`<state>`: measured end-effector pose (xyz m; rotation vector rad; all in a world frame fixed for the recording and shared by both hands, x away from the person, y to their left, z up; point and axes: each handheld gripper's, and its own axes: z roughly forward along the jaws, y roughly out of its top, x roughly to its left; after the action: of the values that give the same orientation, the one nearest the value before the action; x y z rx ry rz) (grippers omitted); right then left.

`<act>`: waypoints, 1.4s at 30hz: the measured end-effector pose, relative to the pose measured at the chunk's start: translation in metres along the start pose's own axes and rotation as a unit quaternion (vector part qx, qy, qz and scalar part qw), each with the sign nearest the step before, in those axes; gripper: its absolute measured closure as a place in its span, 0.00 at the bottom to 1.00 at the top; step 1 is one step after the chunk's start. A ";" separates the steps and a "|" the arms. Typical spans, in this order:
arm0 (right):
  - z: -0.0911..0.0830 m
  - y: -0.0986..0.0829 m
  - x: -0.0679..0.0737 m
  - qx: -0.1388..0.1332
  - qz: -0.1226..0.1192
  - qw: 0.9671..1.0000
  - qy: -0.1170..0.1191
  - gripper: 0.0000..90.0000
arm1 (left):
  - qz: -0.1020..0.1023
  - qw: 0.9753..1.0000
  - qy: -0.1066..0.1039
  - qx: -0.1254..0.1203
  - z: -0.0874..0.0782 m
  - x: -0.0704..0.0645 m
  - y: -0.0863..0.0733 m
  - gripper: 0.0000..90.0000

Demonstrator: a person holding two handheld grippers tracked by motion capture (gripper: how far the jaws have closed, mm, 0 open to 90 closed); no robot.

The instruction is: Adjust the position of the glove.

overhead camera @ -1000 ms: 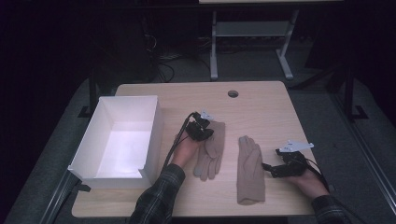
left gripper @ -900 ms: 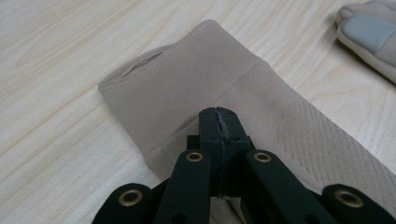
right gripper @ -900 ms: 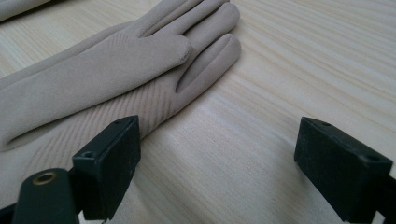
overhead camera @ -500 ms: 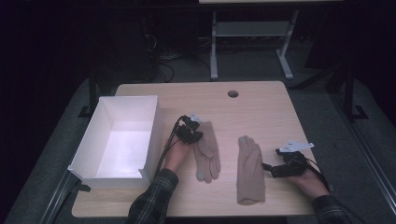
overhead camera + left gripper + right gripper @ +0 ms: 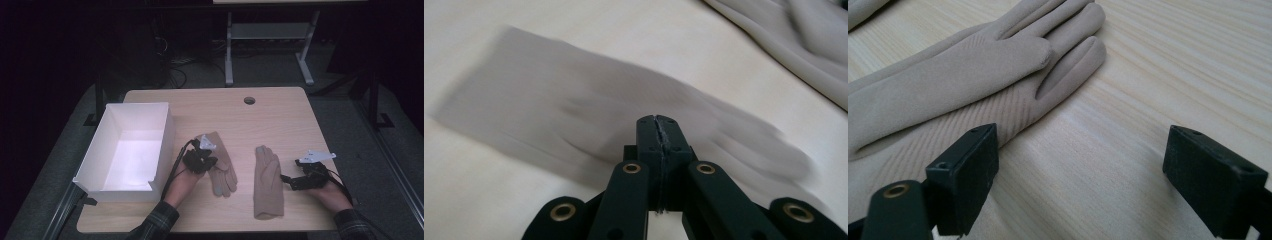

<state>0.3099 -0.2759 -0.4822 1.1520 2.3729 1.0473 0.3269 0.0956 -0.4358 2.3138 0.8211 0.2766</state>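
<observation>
White box [image 5: 127,150] left on wooden table [image 5: 280,117].

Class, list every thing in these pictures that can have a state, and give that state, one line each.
White box: open-topped, empty.
Left glove: lying flat, its cuff under the left claw.
Right glove: lying flat, untouched.
Left claw: jaws closed.
Right claw: jaws wide apart, holding nothing, beside the right glove.
</observation>
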 end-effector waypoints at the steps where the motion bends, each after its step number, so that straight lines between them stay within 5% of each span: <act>1: 0.000 0.000 0.000 0.000 0.000 1.000 0.000 0.16 | 0.003 1.000 -0.006 0.004 0.000 -0.005 -0.005 0.99; 7: 0.000 0.000 0.000 0.001 -0.001 1.000 -0.001 0.16 | 0.013 0.999 -0.031 0.025 0.006 -0.018 -0.019 0.99; 16: 0.000 0.000 0.000 0.001 0.000 1.000 -0.002 0.16 | 0.032 0.998 -0.046 0.024 0.027 -0.030 0.003 0.99; 25: 0.000 0.000 0.000 0.001 -0.001 1.000 -0.002 0.16 | 0.025 0.999 -0.029 0.008 0.051 -0.031 0.025 0.99; 36: 0.000 0.000 0.000 0.000 0.000 1.000 0.000 0.16 | 0.003 1.000 -0.013 -0.021 0.053 -0.011 0.042 0.98; 42: 0.000 0.000 0.000 0.000 -0.001 1.000 0.000 0.16 | -0.011 0.999 0.035 -0.039 0.046 0.022 0.058 0.99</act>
<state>0.3097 -0.2762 -0.4821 1.1502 2.3738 1.0473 0.3910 0.0515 -0.4339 2.2325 0.8532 0.3747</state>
